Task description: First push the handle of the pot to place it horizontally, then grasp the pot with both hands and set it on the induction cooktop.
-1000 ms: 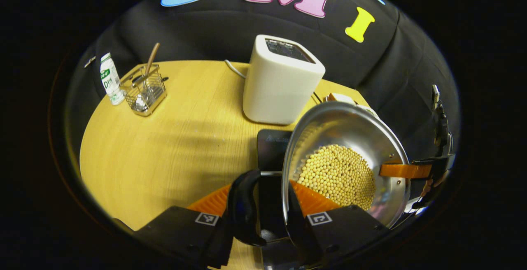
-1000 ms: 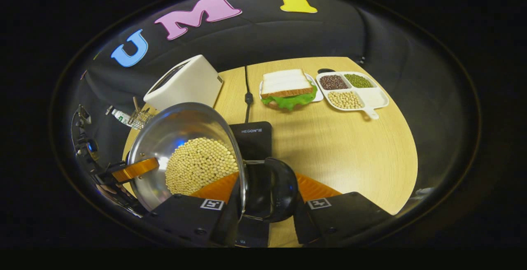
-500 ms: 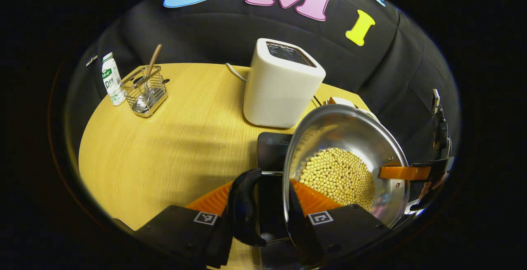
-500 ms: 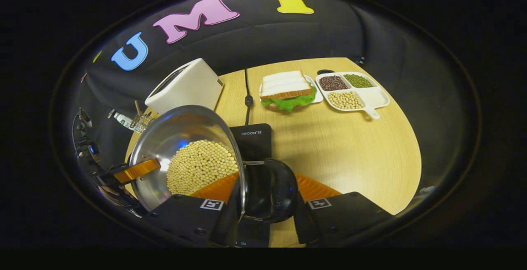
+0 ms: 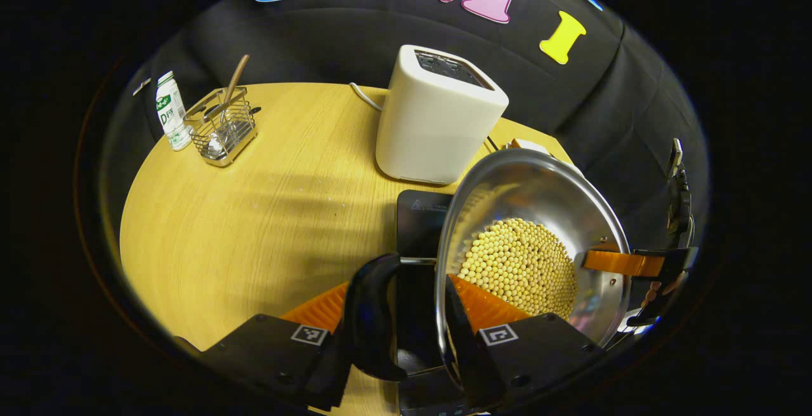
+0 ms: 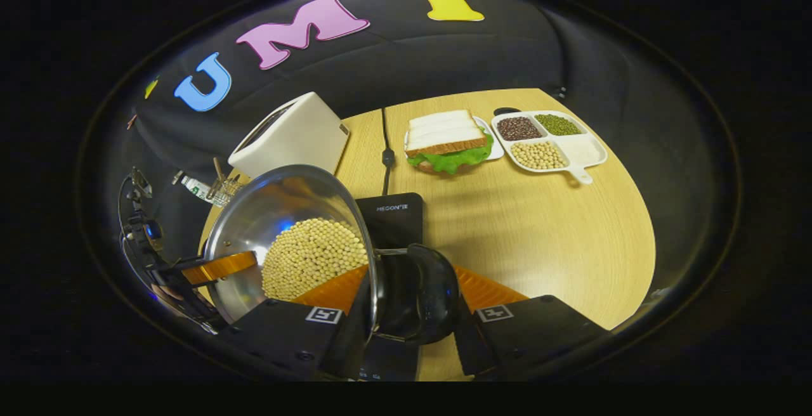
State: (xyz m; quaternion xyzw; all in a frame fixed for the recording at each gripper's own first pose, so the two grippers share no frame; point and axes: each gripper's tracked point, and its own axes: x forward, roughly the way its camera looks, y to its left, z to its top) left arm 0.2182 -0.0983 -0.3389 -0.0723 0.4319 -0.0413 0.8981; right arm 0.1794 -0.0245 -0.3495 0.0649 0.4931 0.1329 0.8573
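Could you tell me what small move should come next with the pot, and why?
Probably lower it straight down: the steel pot of soybeans is held by the left gripper and right gripper at its handles, above the black induction cooktop.

In the left gripper view we see the pot covering most of the induction cooktop, so only a dark corner shows, and we cannot tell whether the pot's base touches it. The pot also hides nearly all of a plate behind its rim. Our left gripper has its fingers partly behind the black side handle, so the contact itself is hidden. In the right gripper view the bottle and wire basket are too small to make out, and the lower edge cuts off the cooktop's front.
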